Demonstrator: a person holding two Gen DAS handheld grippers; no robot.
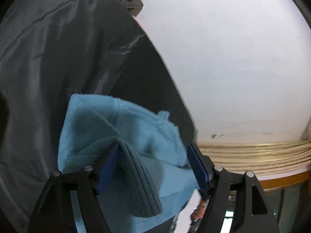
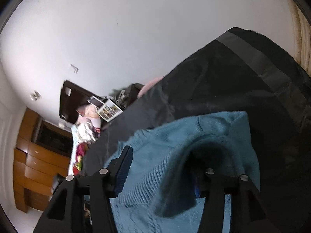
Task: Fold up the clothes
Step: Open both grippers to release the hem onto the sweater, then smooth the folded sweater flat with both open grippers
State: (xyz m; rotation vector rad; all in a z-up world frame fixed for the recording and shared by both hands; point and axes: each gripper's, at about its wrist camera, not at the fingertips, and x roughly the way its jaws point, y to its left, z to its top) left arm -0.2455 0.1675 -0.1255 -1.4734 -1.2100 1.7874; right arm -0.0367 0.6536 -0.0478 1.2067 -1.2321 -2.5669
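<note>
A blue knitted sweater [image 1: 116, 120] lies on a dark bedspread [image 1: 58, 58]. In the left wrist view my left gripper [image 1: 153, 167] stands open around it. A ribbed hem [image 1: 143, 184] drapes over the left pad [image 1: 108, 167], and the right pad [image 1: 198, 169] sits clear at the cloth's edge. In the right wrist view the same sweater [image 2: 194, 132] fills the foreground on the bedspread [image 2: 233, 77]. My right gripper [image 2: 161, 178] is open too. Its left pad [image 2: 124, 170] is bare, and a ribbed fold [image 2: 175, 174] hangs over and hides the right finger.
A white wall fills the background in both views. A wooden dresser [image 2: 35, 165], a pile of mixed clothes [image 2: 87, 128] and a photo frame [image 2: 109, 110] sit past the bed's far end. Beige pleated fabric [image 1: 252, 157] runs along the right.
</note>
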